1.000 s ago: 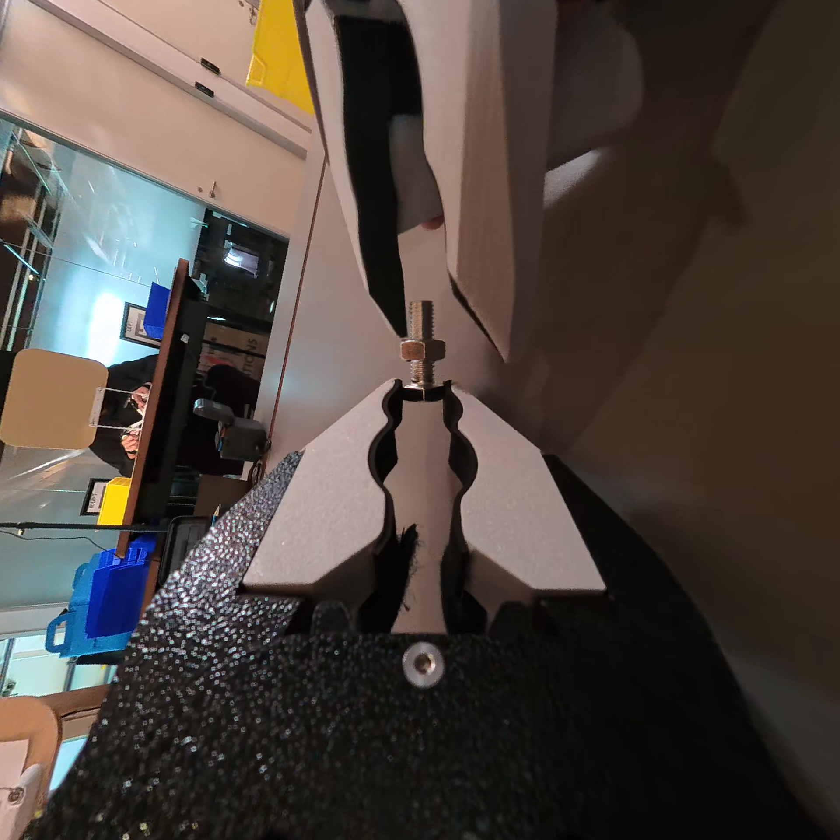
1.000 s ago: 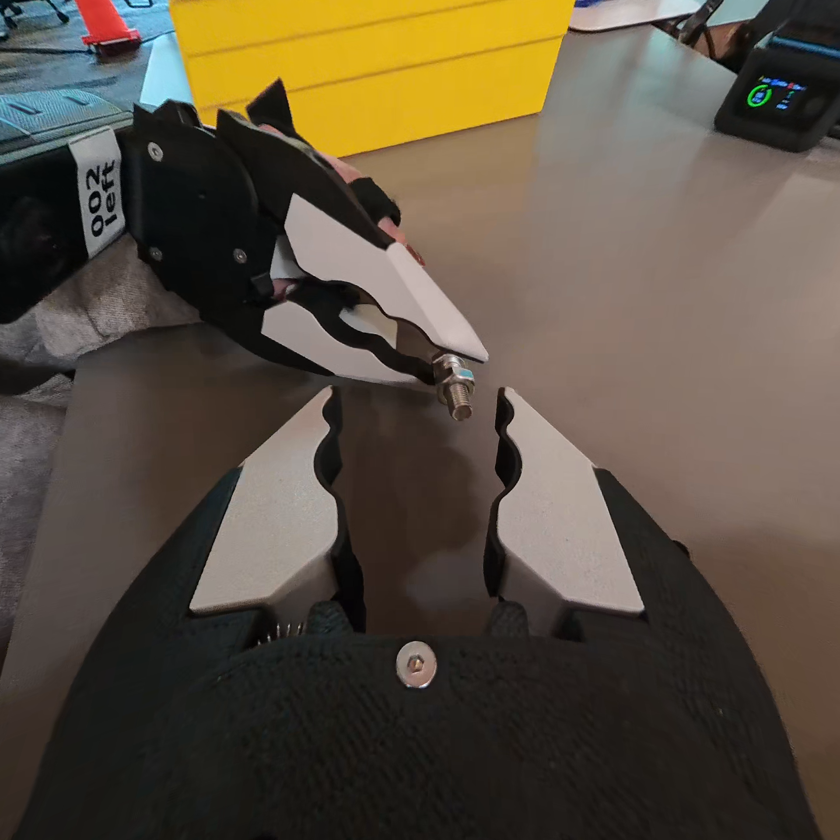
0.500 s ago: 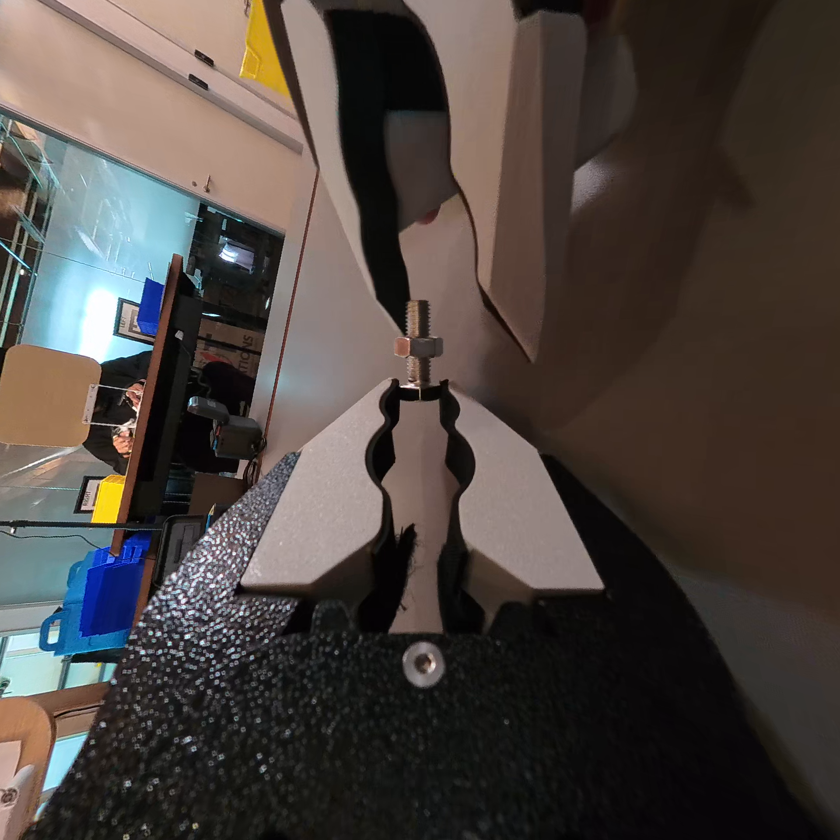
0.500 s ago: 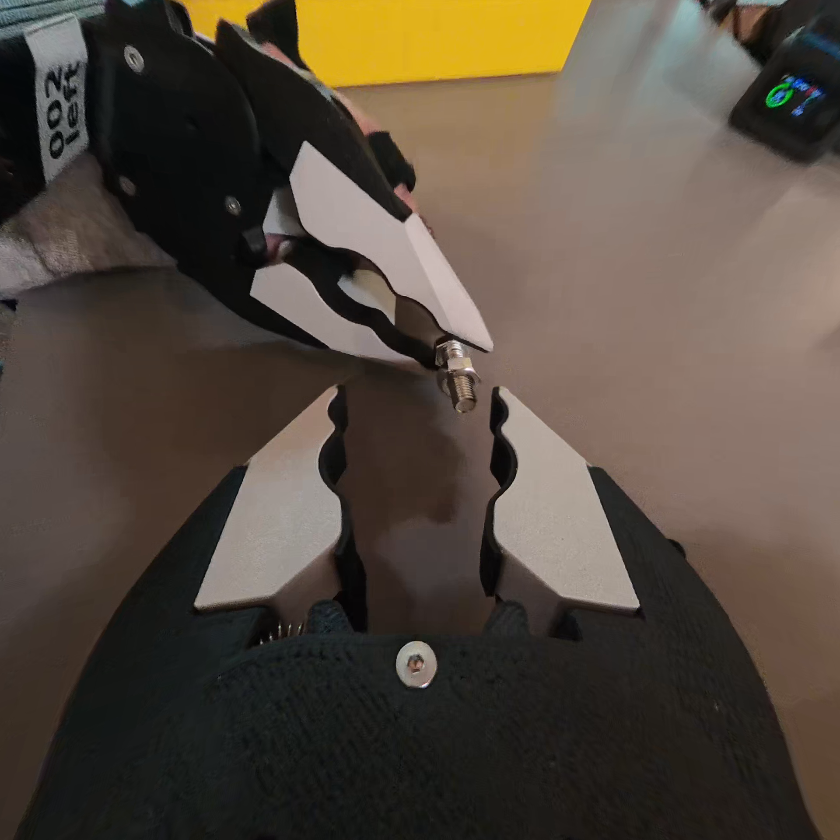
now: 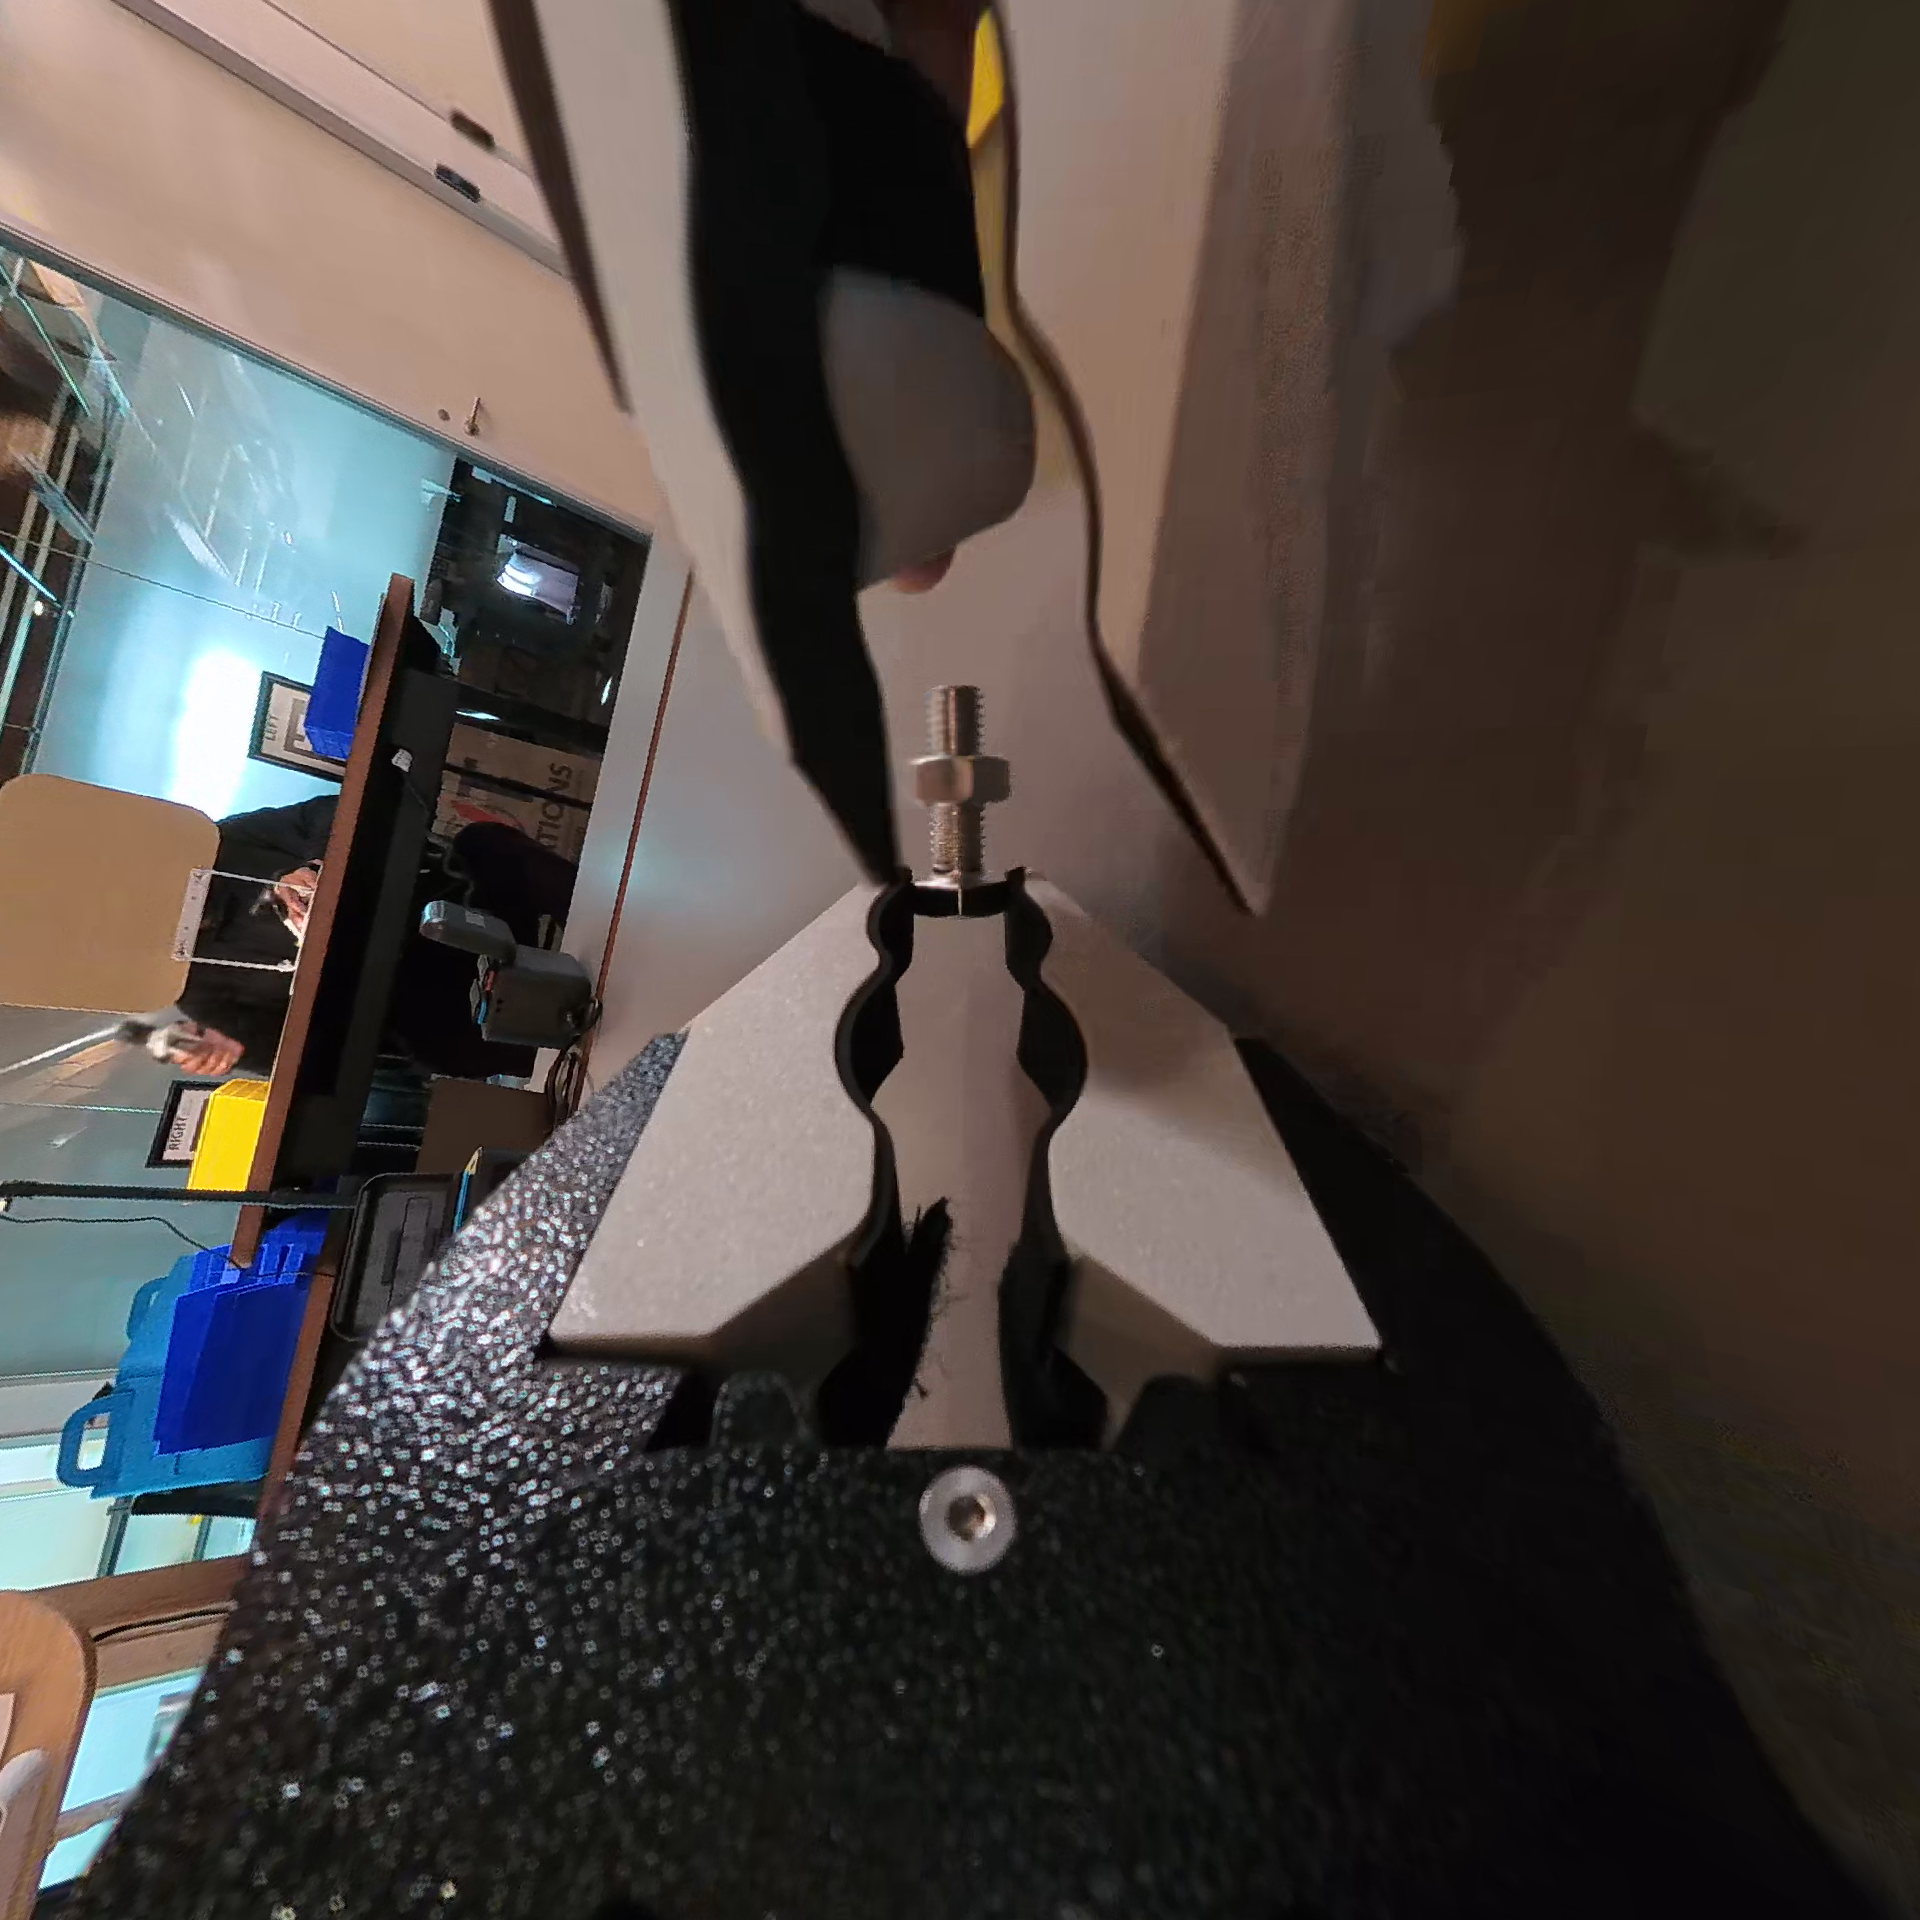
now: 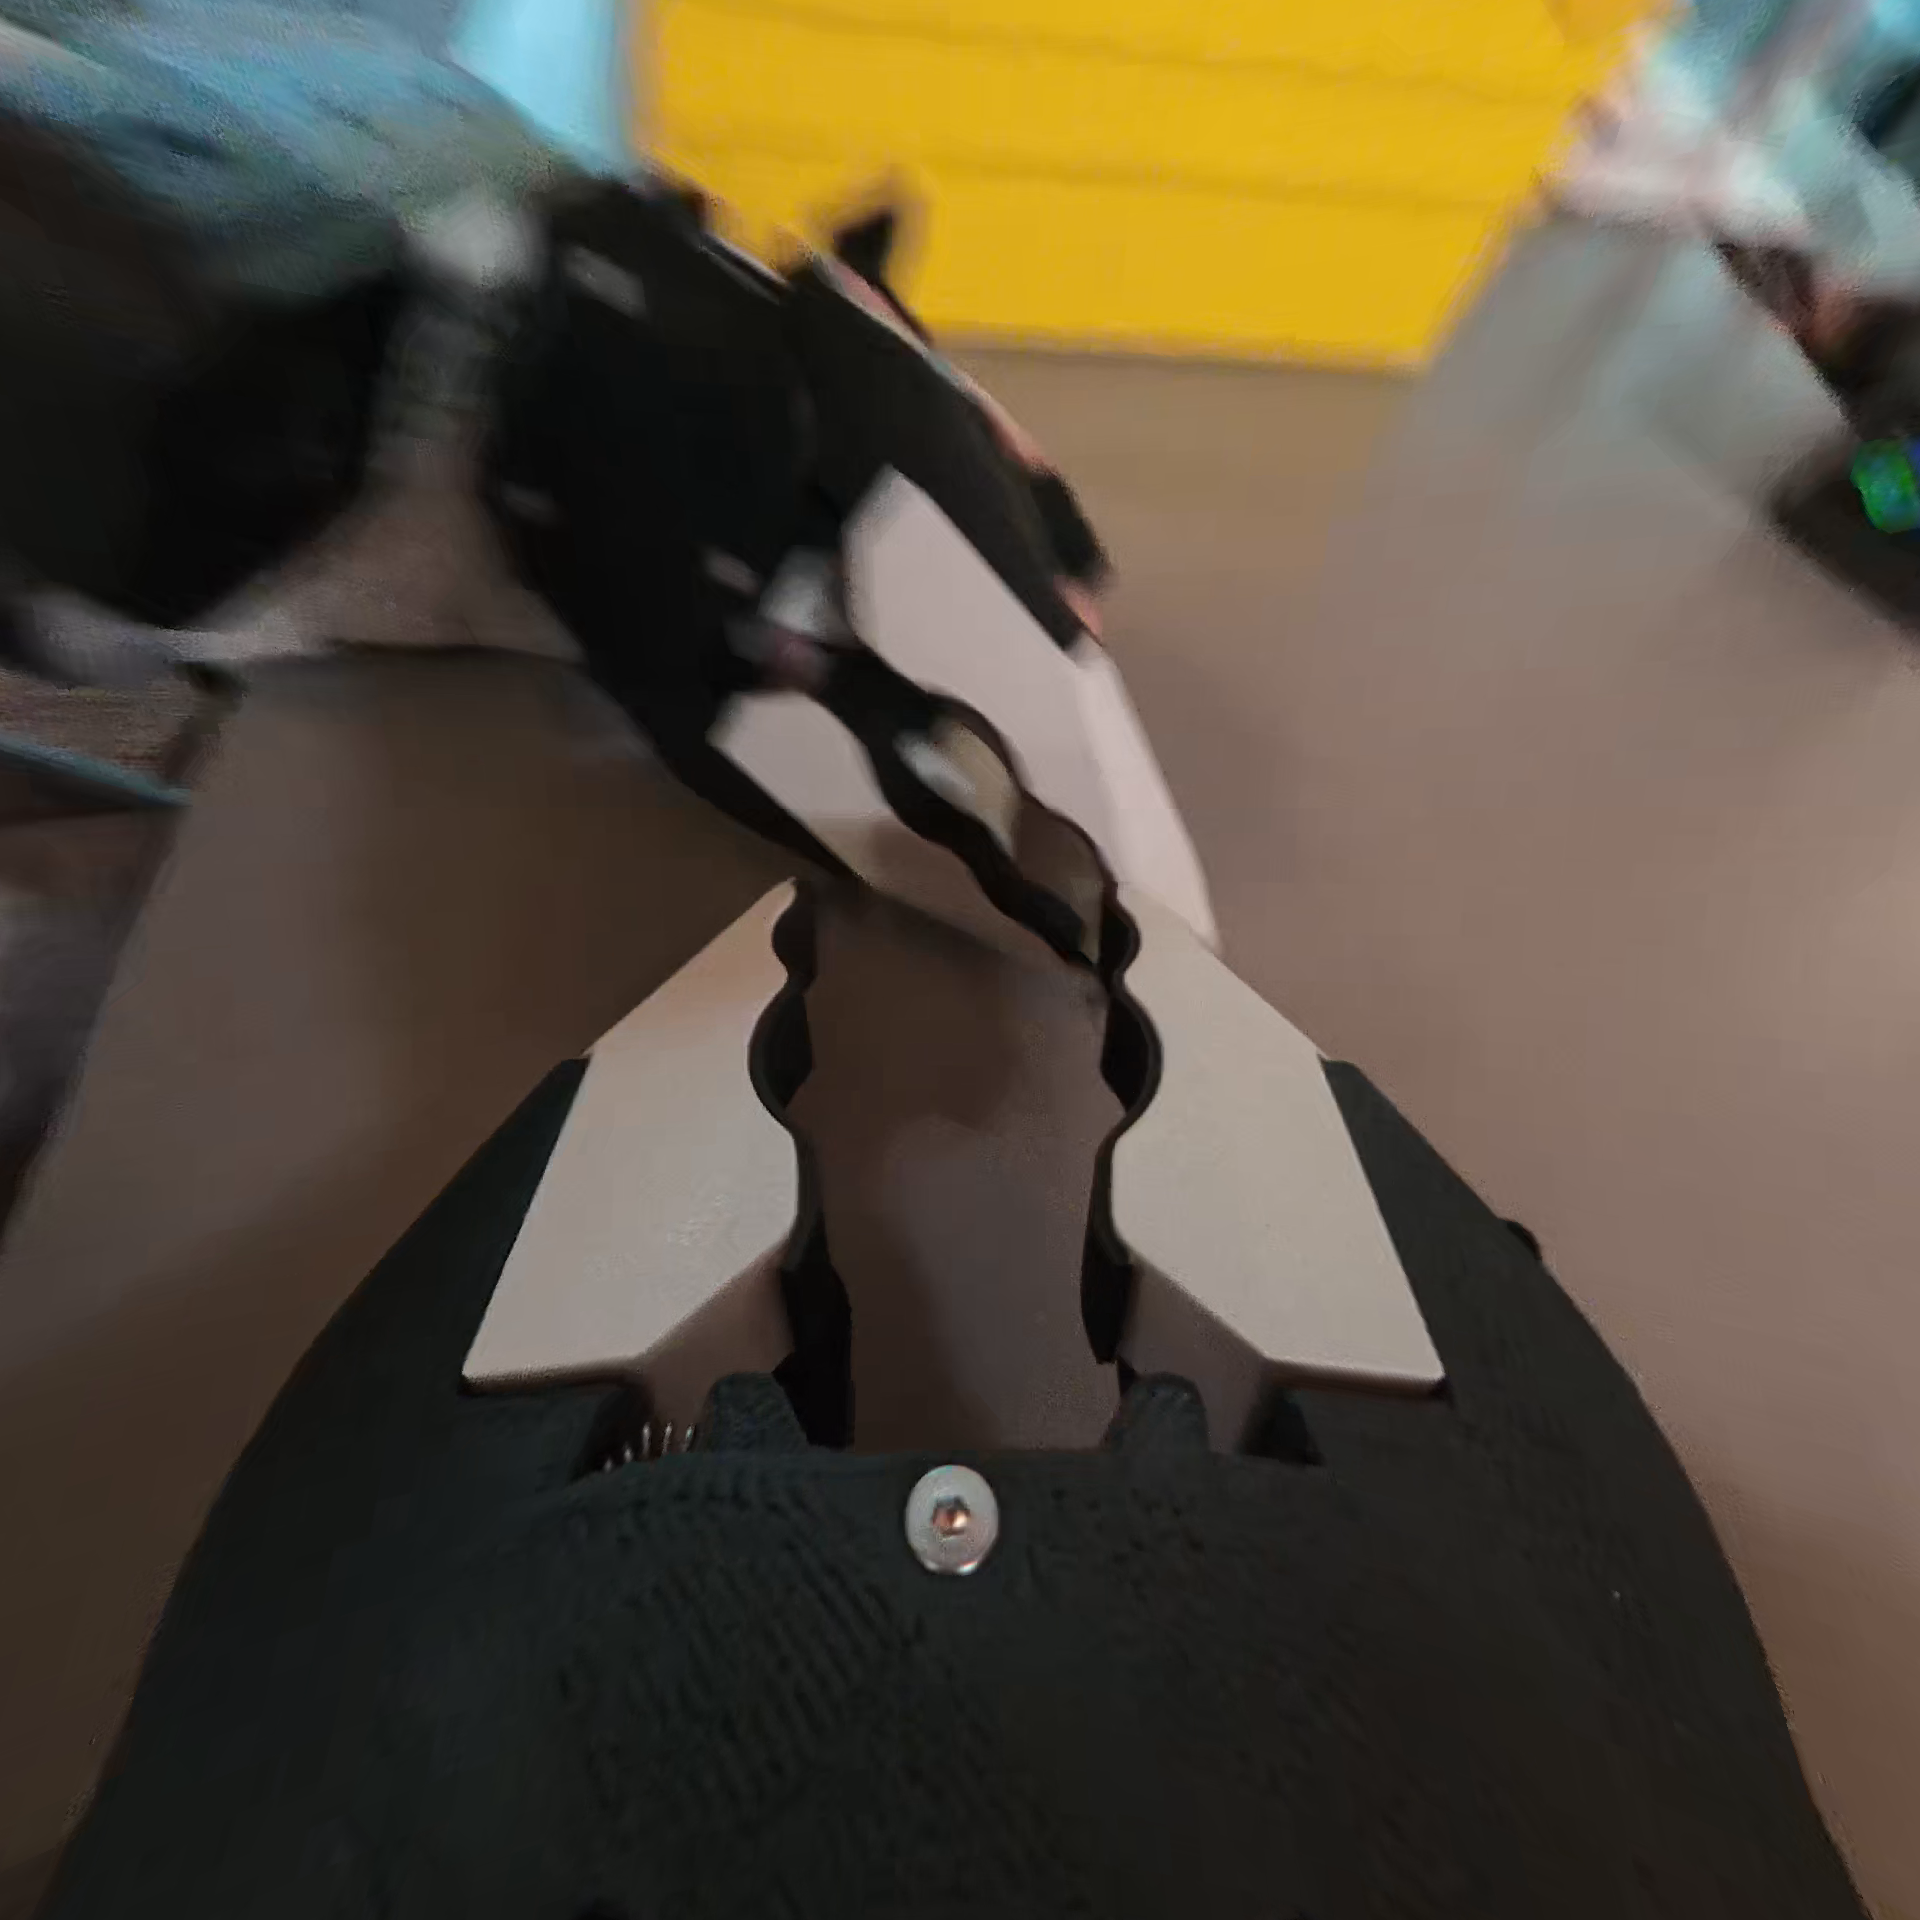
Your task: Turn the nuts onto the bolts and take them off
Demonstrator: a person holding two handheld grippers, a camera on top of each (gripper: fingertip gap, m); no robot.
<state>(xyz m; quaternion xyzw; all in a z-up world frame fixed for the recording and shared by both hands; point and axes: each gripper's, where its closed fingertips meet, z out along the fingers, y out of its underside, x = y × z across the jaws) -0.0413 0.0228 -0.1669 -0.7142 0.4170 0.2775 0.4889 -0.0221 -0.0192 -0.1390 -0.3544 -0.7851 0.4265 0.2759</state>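
My left gripper [image 5: 958, 896] is shut on the head of a steel bolt [image 5: 962, 844], which points away from its tips. A hex nut [image 5: 960, 779] sits partway along the bolt's thread. My right gripper [image 6: 956, 935] is open. In the left wrist view its fingers [image 5: 821, 623] come from above, one on each side of the bolt and nut, with its dark pad close to the nut's left side. The right wrist view is blurred. There the left gripper [image 6: 935, 665] reaches in from the upper left, and the bolt is hidden at my right finger's tip.
A brown table [image 6: 1558, 935] lies under both grippers. A yellow bin [image 6: 1091, 177] stands at the far edge and a dark device with a small screen [image 6: 1881, 499] at the far right. The left wrist view shows blue bins [image 5: 208, 1361] and a person far off.
My right gripper has moved forward over the bolt, so its fingers now straddle the nut, and its gap has narrowed a little. The left gripper still holds the bolt as before.
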